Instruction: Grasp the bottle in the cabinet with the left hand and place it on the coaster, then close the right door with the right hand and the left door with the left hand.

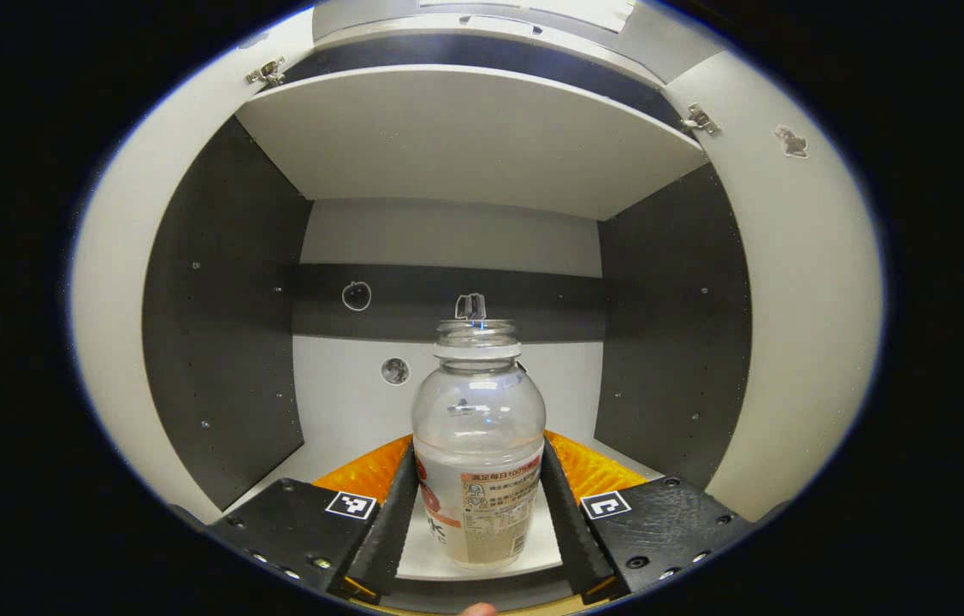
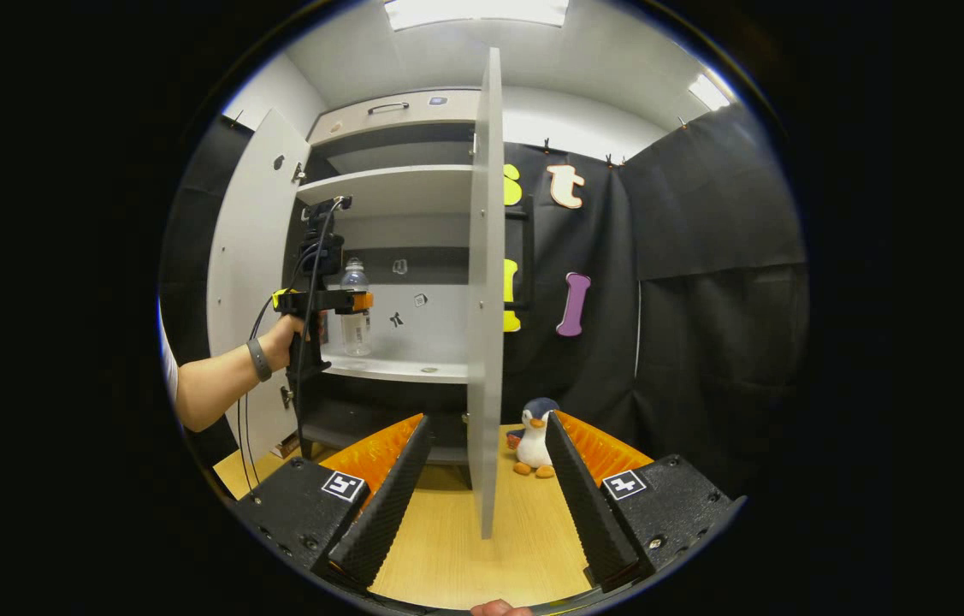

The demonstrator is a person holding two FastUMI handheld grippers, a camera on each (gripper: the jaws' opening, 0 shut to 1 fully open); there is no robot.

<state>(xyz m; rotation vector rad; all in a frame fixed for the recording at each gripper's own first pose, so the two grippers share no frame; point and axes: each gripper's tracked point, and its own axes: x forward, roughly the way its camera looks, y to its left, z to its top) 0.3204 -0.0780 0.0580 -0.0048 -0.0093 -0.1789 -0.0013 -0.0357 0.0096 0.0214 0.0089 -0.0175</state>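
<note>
Now the clear, upright plastic bottle (image 1: 478, 445) stands at lower centre of the left gripper view, clamped between the left gripper (image 1: 478, 513) fingers, while the right gripper (image 2: 482, 492) gapes empty.

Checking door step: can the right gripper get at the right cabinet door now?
Probably yes. The right door stands open, edge-on ahead of the open right gripper, nothing between; the left gripper is inside, at the bottle.
</note>
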